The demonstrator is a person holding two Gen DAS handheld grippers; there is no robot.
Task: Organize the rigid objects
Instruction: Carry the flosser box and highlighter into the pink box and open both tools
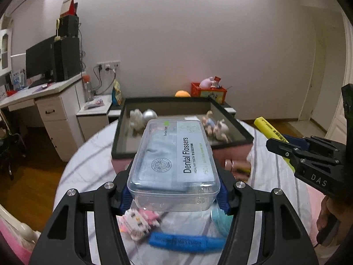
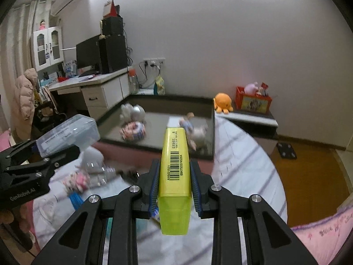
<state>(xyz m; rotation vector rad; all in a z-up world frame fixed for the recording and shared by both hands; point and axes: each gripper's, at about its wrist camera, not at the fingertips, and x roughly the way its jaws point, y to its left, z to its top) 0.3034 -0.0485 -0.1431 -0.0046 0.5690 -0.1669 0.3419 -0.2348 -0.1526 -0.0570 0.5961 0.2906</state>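
Note:
My left gripper (image 1: 174, 196) is shut on a clear plastic Dental Flossers box (image 1: 174, 165) and holds it in the air above the striped bed sheet, just short of the dark tray (image 1: 231, 119). The box also shows in the right wrist view (image 2: 68, 135). My right gripper (image 2: 175, 190) is shut on a yellow highlighter (image 2: 175, 172) with a barcode, held above the sheet and pointing at the tray (image 2: 154, 98). The right gripper and highlighter also show in the left wrist view (image 1: 271, 130). Small figurines (image 1: 215, 127) and a silver ball (image 1: 150, 114) lie in the tray.
A blue marker (image 1: 185, 241), a pink-white block toy (image 1: 139, 220) and a teal item (image 1: 220, 218) lie on the sheet below the left gripper. A desk with a monitor (image 1: 39, 59) stands at left. An orange plush (image 2: 222, 102) and a red crate (image 2: 252, 100) sit behind the tray.

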